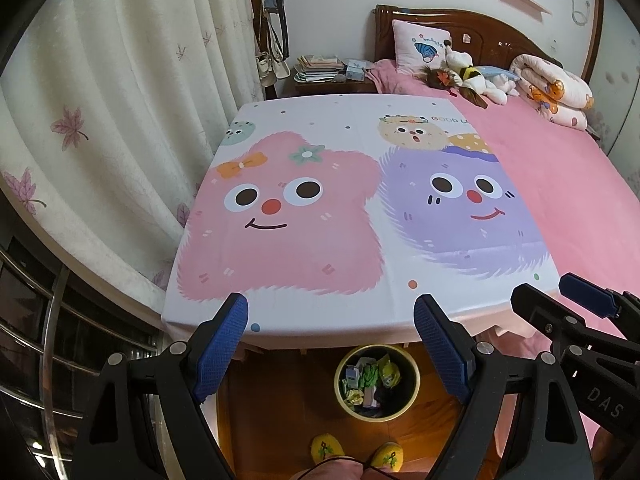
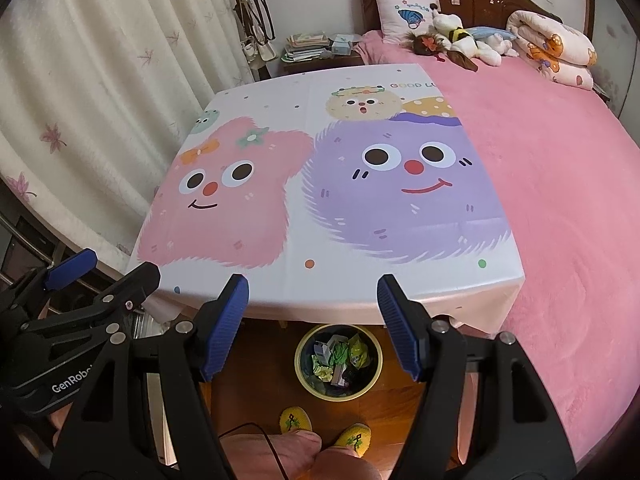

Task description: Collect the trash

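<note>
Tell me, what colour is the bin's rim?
Pale yellow; the bin shows best in the right wrist view, with a dark liner inside.

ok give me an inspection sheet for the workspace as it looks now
surface: cartoon cloth on the table, no trash on it
job's things: trash bin on the floor under the table edge, wrappers inside
clutter: nothing seen on the cloth
grippers: left hand-held gripper open, empty; right hand-held gripper open, empty
cables: thin dark cable by the person's legs
surroundings: pink bed, plush toys, curtain, yellow slippers
</note>
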The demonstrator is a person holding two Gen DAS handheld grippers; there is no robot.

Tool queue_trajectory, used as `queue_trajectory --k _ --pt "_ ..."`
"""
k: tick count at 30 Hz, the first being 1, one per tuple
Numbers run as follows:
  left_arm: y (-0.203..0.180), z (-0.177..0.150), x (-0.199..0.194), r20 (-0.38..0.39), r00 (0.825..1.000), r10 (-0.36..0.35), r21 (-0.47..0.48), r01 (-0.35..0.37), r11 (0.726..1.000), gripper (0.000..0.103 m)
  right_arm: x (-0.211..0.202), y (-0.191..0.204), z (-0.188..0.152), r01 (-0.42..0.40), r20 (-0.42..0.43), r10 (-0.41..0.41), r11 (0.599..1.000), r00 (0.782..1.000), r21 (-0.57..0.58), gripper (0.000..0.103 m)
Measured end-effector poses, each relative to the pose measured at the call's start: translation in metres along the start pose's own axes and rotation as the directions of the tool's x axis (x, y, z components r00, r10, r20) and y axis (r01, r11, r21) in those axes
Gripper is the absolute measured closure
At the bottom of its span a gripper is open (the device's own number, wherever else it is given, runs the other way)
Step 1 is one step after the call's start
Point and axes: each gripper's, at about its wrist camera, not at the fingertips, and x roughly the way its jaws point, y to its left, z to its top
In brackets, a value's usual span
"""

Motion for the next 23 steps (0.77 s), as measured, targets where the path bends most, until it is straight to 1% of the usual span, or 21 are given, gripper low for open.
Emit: queue_trajectory --k 12,23 --pt "0.0006 -0.0021 0.0012 -0.002 1.0 0.002 -0.001 -0.002 1.0 0.017 -0.0008 -0.0037 -0.001 -0.002 -0.002 0.002 1.0 1.0 0.007 0.039" --pt "0.0014 -0.0034 0.0022 -0.006 1.0 -0.002 0.009 0.002 1.0 0.017 -0.0009 -0.0027 -0.0034 -0.016 -0.003 0.016 1.0 1.0 -0.01 0.039"
